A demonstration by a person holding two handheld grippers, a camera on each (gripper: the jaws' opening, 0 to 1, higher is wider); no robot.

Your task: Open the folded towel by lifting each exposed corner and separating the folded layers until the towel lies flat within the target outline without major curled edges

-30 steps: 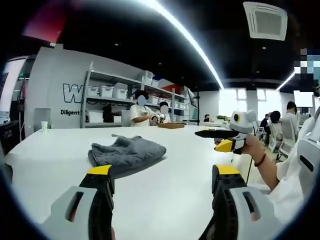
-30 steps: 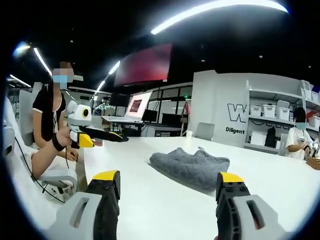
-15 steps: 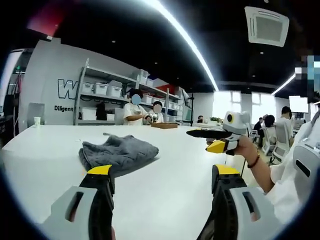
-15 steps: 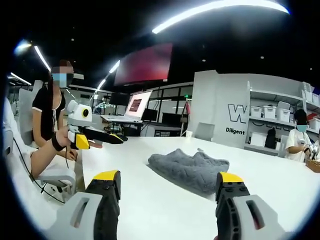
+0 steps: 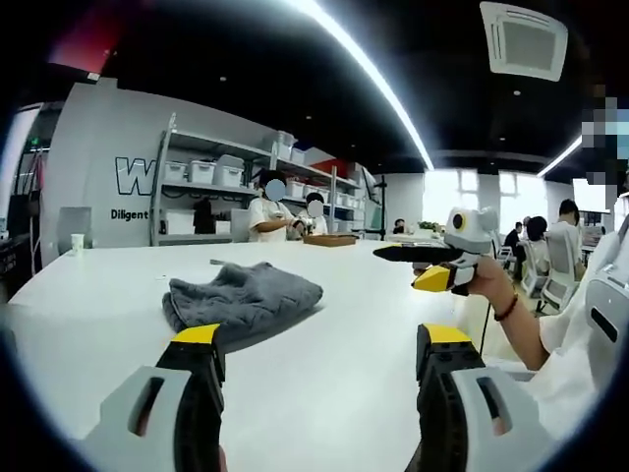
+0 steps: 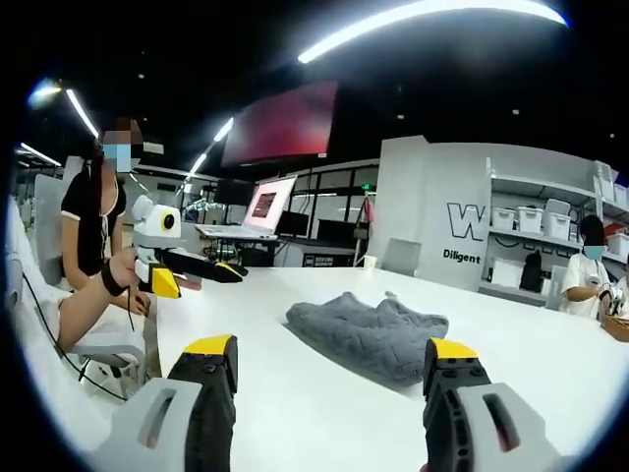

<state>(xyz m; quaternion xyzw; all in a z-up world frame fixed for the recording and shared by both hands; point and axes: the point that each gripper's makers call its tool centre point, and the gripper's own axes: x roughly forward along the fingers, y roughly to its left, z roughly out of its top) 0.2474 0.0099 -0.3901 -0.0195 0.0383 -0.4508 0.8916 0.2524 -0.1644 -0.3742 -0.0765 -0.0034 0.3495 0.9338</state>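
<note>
The grey towel [image 5: 243,301] lies folded and rumpled near the middle of the white table [image 5: 354,324], so by the look of it none of the unfolding has been done and every corner is left to lift. Both the left gripper [image 5: 321,339] and the right gripper [image 6: 332,347] hang wide and empty, short of the cloth and not touching it. No target outline can be made out on the table, and the towel's corners and layers are hard to tell apart among the wrinkles.
</note>
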